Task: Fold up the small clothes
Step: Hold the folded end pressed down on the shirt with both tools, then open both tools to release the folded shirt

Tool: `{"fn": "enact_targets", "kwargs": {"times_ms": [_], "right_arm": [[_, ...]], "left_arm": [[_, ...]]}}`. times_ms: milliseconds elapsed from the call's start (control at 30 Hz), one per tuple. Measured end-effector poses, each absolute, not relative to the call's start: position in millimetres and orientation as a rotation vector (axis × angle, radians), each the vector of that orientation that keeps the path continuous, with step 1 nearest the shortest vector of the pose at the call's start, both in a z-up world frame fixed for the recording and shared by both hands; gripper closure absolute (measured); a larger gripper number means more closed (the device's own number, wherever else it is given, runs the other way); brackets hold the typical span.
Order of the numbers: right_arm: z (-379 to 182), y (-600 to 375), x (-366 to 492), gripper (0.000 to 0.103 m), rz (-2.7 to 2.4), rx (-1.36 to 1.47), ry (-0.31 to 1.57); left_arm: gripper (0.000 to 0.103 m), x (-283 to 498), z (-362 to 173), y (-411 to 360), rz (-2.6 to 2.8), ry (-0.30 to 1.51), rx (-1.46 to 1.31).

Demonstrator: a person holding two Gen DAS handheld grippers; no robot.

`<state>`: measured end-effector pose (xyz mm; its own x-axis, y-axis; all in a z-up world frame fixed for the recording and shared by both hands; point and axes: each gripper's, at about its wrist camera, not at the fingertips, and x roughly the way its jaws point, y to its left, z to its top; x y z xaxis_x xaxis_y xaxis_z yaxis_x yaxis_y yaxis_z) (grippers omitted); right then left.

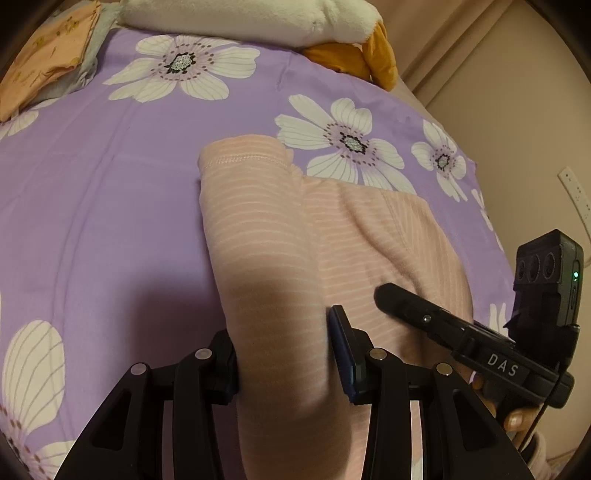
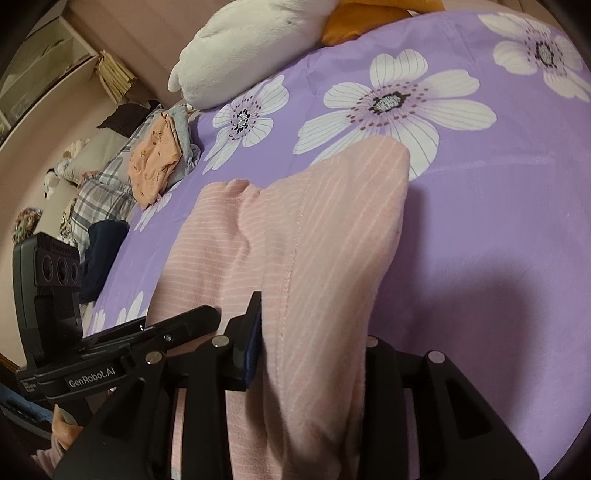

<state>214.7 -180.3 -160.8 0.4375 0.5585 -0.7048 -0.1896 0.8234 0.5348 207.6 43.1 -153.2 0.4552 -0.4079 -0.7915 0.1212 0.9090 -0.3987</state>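
A pale pink striped knit garment (image 1: 280, 236) lies on a purple bed cover with white flowers (image 1: 110, 192). The left claw (image 1: 284, 354) and right claw (image 2: 314, 343) each pinch a raised fold of it.

A striped garment (image 1: 280, 236) lies folded lengthwise on a flowered bedspread (image 1: 110, 184). Its near end passes between the fingers of the left gripper (image 1: 284, 350), with the right gripper (image 1: 384, 295) just beside it to the right. At the far edge of the bed lies a plush pillow (image 1: 240, 18). Far left sits a stack of what seem to be folded clothes (image 1: 48, 62).
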Motion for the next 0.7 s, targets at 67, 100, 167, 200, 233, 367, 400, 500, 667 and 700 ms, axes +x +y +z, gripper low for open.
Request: {"fn": "enact_targets", "kwargs": {"times_ms": [67, 100, 167, 200, 233, 367, 400, 500, 667, 700], "right_arm": [[-162.1, -181.8, 214.4, 0.069, 0.483, 0.421, 1.023], [-162.9, -182.6, 213.9, 0.069, 0.483, 0.427, 1.024], [-163.8, -183.3, 214.6, 0.068, 0.482, 0.437, 1.027], [-164.1, -184.1, 214.4, 0.067, 0.482, 0.443, 1.028], [-164.4, -184.9, 214.1, 0.067, 0.481, 0.450, 1.030], [-165.2, -186.5, 215.1, 0.066, 0.480, 0.467, 1.034], [-165.4, -187.0, 214.7, 0.066, 0.478, 0.472, 1.036], [-165.6, -188.4, 215.6, 0.066, 0.477, 0.477, 1.037], [-165.2, -191.4, 215.4, 0.065, 0.473, 0.485, 1.038], [-165.2, -192.6, 215.2, 0.065, 0.471, 0.489, 1.038]], "left_arm": [[0.063, 207.4, -153.2, 42.9, -0.332, 1.052, -0.305], [0.063, 207.3, -153.3, 43.0, -0.332, 1.052, -0.306], [0.063, 207.2, -153.2, 43.0, -0.332, 1.052, -0.306], [0.063, 207.2, -153.3, 43.1, -0.332, 1.052, -0.306], [0.063, 207.1, -153.2, 43.0, -0.332, 1.052, -0.305], [0.063, 206.8, -153.3, 43.2, -0.332, 1.051, -0.305], [0.063, 206.8, -153.4, 43.3, -0.332, 1.052, -0.304], [0.063, 206.5, -153.4, 43.4, -0.332, 1.052, -0.305], [0.063, 205.9, -153.5, 43.9, -0.331, 1.052, -0.303], [0.063, 205.8, -153.5, 44.0, -0.332, 1.051, -0.303]]}}
